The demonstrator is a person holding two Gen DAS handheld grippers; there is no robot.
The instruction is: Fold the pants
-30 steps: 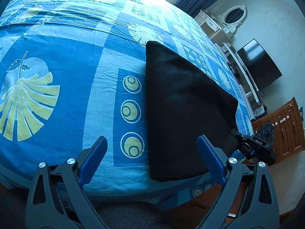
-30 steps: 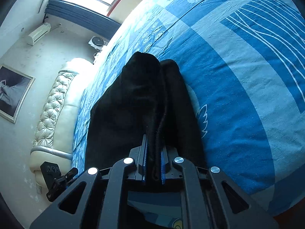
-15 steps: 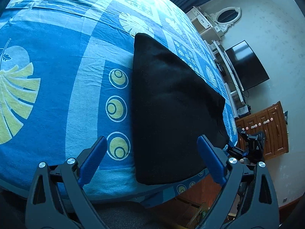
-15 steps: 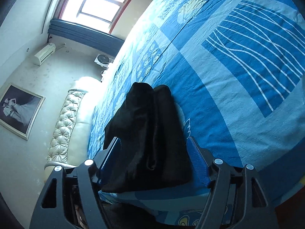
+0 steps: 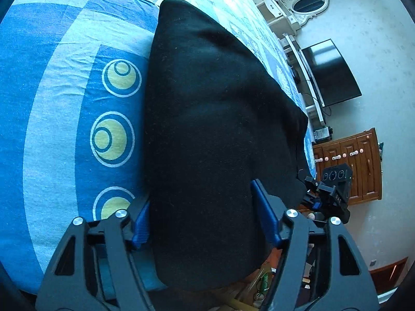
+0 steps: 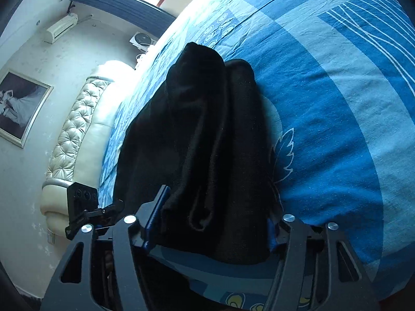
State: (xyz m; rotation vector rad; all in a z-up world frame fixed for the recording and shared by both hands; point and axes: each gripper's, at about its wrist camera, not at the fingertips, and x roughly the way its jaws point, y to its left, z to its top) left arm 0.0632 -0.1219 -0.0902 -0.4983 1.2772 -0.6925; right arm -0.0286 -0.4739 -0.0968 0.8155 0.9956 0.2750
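Note:
The black pants [image 5: 215, 119] lie folded into a thick bundle at the near edge of the bed with the blue patterned sheet [image 5: 52, 119]. My left gripper [image 5: 205, 223] is open, its blue-padded jaws on either side of the bundle's near end. In the right wrist view the pants [image 6: 207, 140] show stacked layers and folds, and my right gripper [image 6: 212, 223] is open, its jaws astride that end of the bundle. Each gripper shows in the other's view, the right one [image 5: 329, 194] and the left one [image 6: 88, 207], at opposite ends of the pants.
The bed edge [image 6: 233, 280] runs just under both grippers. A padded cream headboard [image 6: 75, 134] stands at the left in the right wrist view. A TV [image 5: 329, 72], a white dresser with mirror [image 5: 306, 5] and a wooden cabinet [image 5: 355, 163] stand beyond the bed.
My right gripper let go of the pants' edge, opened, and now straddles the bundle. My left gripper moved forward and its open jaws narrowed around the bundle's near end.

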